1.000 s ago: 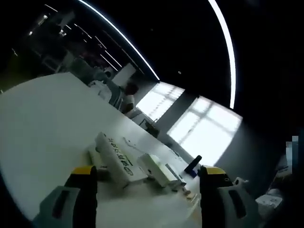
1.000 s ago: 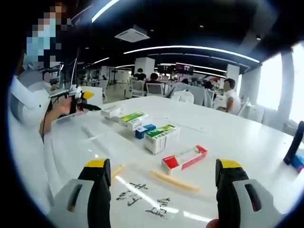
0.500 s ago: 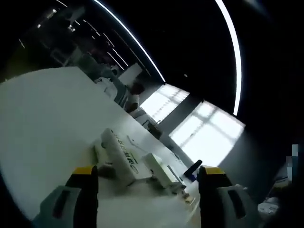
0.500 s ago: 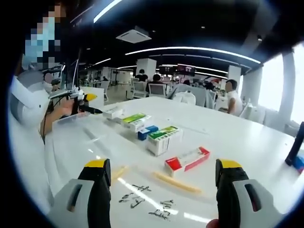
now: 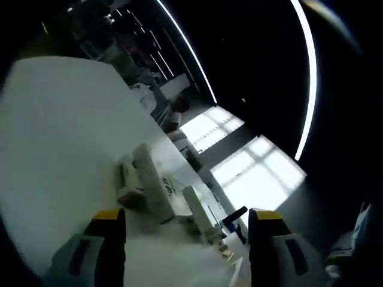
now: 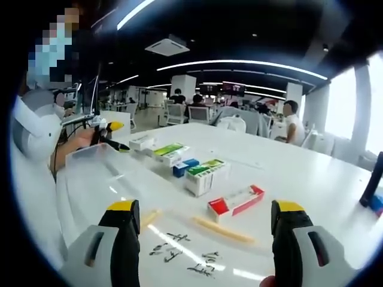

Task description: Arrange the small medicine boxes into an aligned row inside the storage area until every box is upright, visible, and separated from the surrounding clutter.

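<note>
On the white desk (image 6: pixel 311 173) the medicine boxes (image 6: pixel 206 173) lie loose in a scattered line, none inside the clear storage bin (image 6: pixel 90 156) at the far left. The right gripper (image 6: pixel 200 239) hovers near, jaws wide and empty. The left gripper (image 5: pixel 179 245), jaws wide, faces blurred boxes.
</note>
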